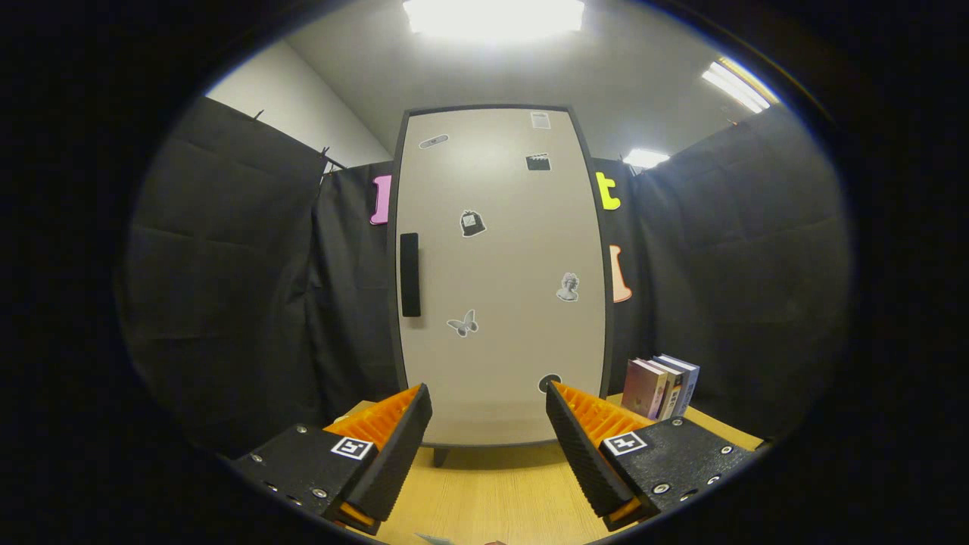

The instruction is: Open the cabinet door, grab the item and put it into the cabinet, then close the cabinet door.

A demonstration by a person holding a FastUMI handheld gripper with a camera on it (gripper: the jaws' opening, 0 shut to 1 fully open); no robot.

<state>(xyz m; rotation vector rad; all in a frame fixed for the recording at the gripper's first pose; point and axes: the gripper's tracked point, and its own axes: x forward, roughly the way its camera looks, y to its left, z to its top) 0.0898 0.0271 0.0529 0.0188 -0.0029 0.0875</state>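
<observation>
Cabinet door [500, 272] closed, handle [409, 274] at left edge | claw [488, 424] spread wide, empty, well short of door

Black drapes [227, 288], bright ceiling lights [492, 15].

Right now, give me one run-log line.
cabinet door: shut | handle: untouched | gripper: open, empty, short of door | books: upright beside cabinet

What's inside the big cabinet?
Nobody can see inside: the cabinet's door is closed and covers everything. Only stickers and a dark handle show on its front. Books stand beside it. The hand-held gripper is open, holding nothing.
</observation>
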